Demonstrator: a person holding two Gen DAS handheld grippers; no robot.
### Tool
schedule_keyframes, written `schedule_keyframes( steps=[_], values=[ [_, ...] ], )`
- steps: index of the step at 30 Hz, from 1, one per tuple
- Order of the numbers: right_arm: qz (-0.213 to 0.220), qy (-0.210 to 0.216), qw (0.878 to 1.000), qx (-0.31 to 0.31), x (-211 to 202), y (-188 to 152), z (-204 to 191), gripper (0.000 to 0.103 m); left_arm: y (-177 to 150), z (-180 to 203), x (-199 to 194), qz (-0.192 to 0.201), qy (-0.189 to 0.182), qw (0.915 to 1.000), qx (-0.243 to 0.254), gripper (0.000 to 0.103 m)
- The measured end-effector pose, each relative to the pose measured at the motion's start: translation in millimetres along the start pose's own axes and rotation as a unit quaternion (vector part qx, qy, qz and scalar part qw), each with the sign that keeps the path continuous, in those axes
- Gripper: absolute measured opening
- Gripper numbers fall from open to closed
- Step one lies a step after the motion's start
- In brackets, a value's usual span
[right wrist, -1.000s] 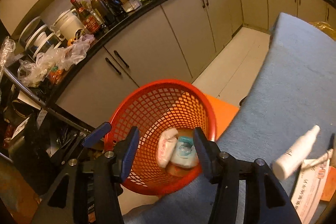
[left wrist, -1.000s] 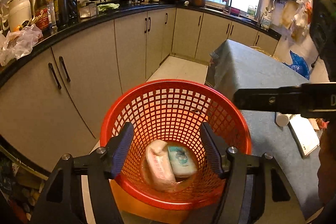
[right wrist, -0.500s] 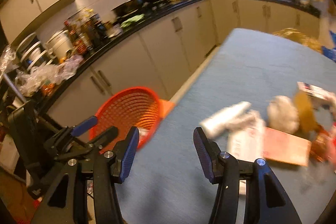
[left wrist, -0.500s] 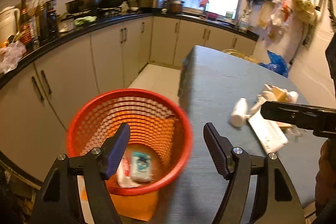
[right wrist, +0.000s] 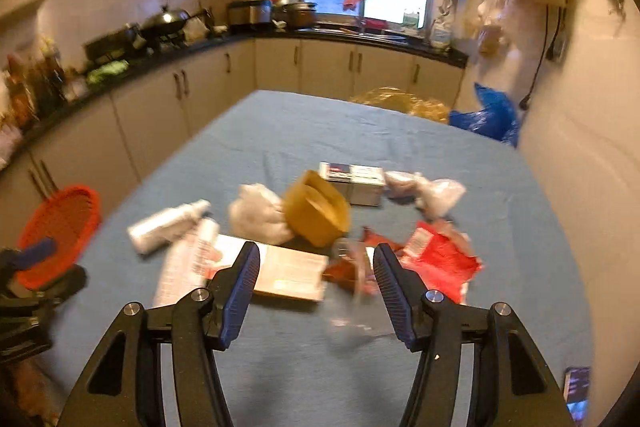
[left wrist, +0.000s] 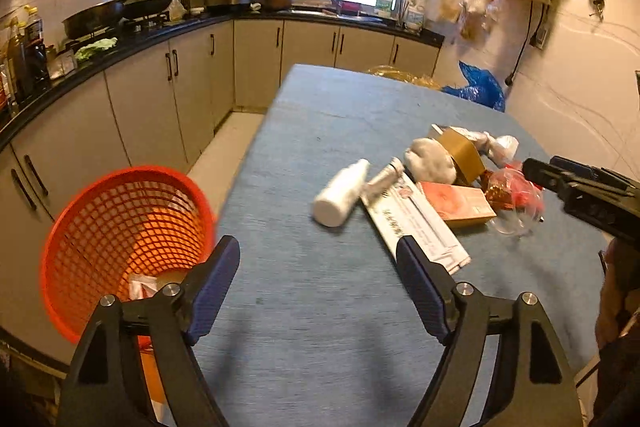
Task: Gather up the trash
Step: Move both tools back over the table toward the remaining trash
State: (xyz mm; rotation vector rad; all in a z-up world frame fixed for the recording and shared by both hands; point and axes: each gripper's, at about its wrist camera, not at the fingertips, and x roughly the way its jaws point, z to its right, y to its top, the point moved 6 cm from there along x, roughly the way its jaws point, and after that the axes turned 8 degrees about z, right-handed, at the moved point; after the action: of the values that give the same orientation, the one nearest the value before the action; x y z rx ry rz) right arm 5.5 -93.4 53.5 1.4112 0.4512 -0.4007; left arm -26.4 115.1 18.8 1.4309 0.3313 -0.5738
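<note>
Clearly we hold both grippers above the blue-covered desk [left wrist: 320, 307] with nothing between them: the left gripper [left wrist: 318, 277] has its fingers spread wide, and so does the right gripper [right wrist: 316, 291]. The trash lies in a loose heap on the desk ahead: a white bottle [left wrist: 341, 191] on its side, a flat white paper packet [left wrist: 416, 223] just beside it, a pink box [left wrist: 458, 203], a crumpled white wad [right wrist: 260, 215] touching a gold carton [right wrist: 316, 209], and red wrappers [right wrist: 438, 255]. Motion blur smears the clear plastic near the right fingers, so we cannot make out its shape. The red basket [left wrist: 120, 227] stands off the desk's left edge; its contents are mostly hidden behind the left finger.
</note>
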Motion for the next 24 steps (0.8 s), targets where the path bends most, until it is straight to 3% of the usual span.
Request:
schedule_keyframes(
  steps=[5, 6, 7, 9, 10, 17, 20, 24],
  values=[
    [-0.019, -0.060, 0.997, -0.053, 19, -17, 0, 0.059, -2, 18, 13, -0.026, -0.015, 0.9995, -0.010, 0.082],
    [-0.025, -0.085, 0.994, -0.064, 24, -21, 3, 0.052, -3, 22, 14, -0.030, -0.020, 0.9993, -0.011, 0.082],
    [-0.029, -0.097, 0.993, -0.068, 27, -24, 7, 0.037, -4, 27, 16, -0.034, -0.024, 0.9991, -0.010, 0.083],
    [-0.037, -0.104, 0.992, -0.054, 27, -30, 18, 0.016, -5, 32, 19, -0.042, -0.026, 0.9988, -0.006, 0.087],
    [-0.039, -0.105, 0.993, -0.044, 25, -31, 26, 0.012, -6, 36, 20, -0.044, -0.027, 0.9987, -0.005, 0.087],
    [0.000, -0.085, 0.996, 0.025, -12, -30, 66, 0.009, -11, 56, 32, -0.060, -0.017, 0.9980, 0.003, 0.088],
    [0.018, -0.059, 0.996, 0.064, -26, -27, 81, 0.009, -13, 61, 39, -0.068, -0.005, 0.9976, 0.004, 0.088],
    [0.060, 0.008, 0.993, 0.100, -46, -21, 81, 0.009, -12, 62, 52, -0.080, 0.015, 0.9967, -0.005, 0.089]
  ],
)
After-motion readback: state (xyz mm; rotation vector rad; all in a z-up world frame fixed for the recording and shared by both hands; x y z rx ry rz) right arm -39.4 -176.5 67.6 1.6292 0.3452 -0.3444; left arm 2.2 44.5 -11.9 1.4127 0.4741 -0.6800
